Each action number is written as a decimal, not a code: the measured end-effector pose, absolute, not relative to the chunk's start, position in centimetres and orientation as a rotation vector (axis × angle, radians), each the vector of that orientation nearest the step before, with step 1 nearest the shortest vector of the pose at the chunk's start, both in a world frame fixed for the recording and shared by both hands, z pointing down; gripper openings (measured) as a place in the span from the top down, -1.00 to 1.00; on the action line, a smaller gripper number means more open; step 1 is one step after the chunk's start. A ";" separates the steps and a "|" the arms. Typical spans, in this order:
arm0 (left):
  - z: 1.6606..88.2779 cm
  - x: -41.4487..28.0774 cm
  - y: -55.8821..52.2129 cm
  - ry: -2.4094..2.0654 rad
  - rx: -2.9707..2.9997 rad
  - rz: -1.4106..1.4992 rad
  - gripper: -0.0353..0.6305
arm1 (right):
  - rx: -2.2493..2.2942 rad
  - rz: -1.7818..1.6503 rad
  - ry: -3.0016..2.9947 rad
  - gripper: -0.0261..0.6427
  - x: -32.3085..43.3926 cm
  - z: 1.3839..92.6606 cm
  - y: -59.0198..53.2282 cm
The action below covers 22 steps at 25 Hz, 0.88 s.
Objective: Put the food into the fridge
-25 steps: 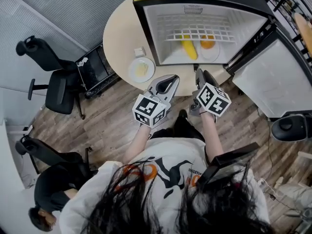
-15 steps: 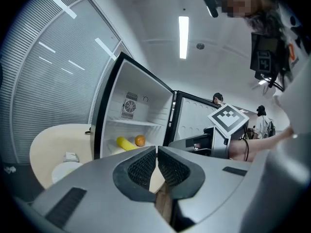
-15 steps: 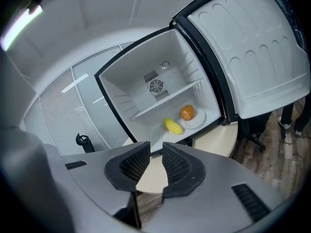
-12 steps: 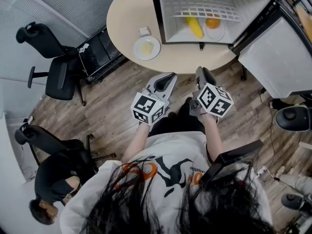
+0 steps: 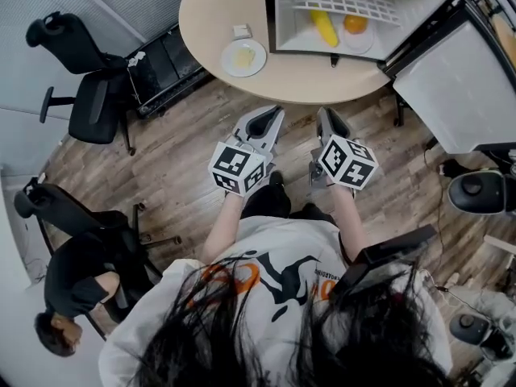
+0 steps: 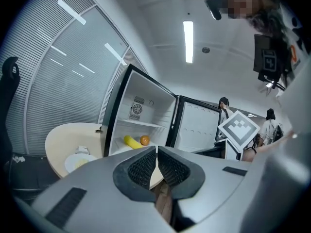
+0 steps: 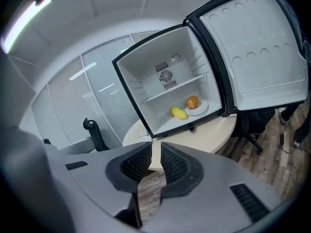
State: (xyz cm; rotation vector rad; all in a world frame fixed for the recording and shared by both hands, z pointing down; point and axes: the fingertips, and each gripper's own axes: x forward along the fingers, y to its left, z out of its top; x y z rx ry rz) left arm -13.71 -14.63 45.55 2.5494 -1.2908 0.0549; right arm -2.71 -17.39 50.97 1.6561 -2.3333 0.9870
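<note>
The open fridge (image 5: 270, 14) stands on the round table (image 5: 218, 10); inside it lie a long yellow food (image 5: 326, 27) and an orange (image 5: 355, 23) on a white plate. The same yellow food (image 7: 178, 112) and orange (image 7: 192, 102) show in the right gripper view. A plate with pale yellow food (image 5: 244, 57) sits on the table left of the fridge. My left gripper (image 5: 270, 113) is shut and holds nothing, well short of the table. My right gripper (image 5: 326, 113) beside it is closing, a narrow gap left, nothing between its pads.
The fridge door (image 5: 451, 79) swings out to the right. A small white item (image 5: 241, 31) lies by the plate. Black office chairs (image 5: 85, 107) and a black case (image 5: 161, 71) stand left of the table. A person (image 5: 72, 297) sits at lower left. Another chair (image 5: 480, 192) is at right.
Both grippers have drawn back from the table toward my body. The table and fridge have slid toward the top of the head view.
</note>
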 end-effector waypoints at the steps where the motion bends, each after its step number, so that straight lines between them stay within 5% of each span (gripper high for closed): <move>1: 45.4 -13.5 -14.3 -1.299 2.547 0.047 0.86 | 1.647 0.983 -2.336 0.72 -2.5 51.0 -17.0; 22: 44.8 -1.4 3.5 -1.362 2.559 0.096 0.86 | 1.521 0.972 -2.462 0.73 7.7 49.8 -0.9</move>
